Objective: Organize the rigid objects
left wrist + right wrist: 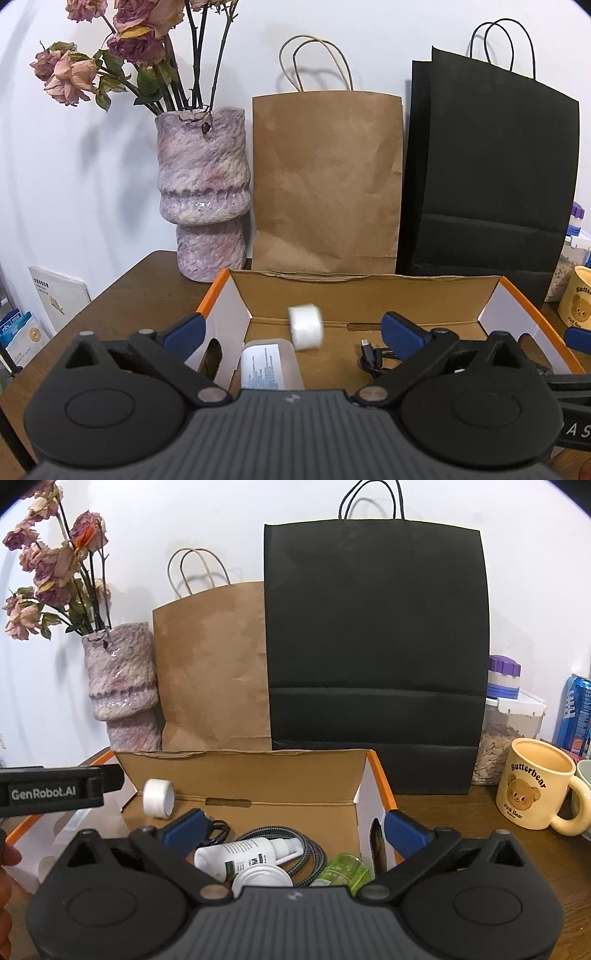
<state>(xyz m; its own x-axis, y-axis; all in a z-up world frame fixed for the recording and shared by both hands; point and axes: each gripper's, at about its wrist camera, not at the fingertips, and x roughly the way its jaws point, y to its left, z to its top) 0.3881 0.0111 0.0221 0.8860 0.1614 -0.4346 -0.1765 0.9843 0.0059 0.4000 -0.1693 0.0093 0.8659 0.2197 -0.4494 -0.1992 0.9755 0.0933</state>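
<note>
An open cardboard box (218,295) with an orange rim stands on the brown table. My left gripper (293,332) is open over it, blue pads wide apart. A white tape roll (306,326) shows blurred between the pads, touching neither; it is in the box's back left (159,797). Below lie a white labelled bottle (267,365) and a black cable (373,358). My right gripper (295,830) is also open over the box's right half (380,775), holding nothing. Under it lie a white spray bottle (243,853), a braided cable (314,853), a green bottle (343,873) and a white round lid (262,878).
Behind the box stand a purple vase (203,192) of dried roses, a brown paper bag (325,177) and a black paper bag (373,646). To the right are a yellow bear mug (532,786), a seed container (506,734) and a blue can (576,712).
</note>
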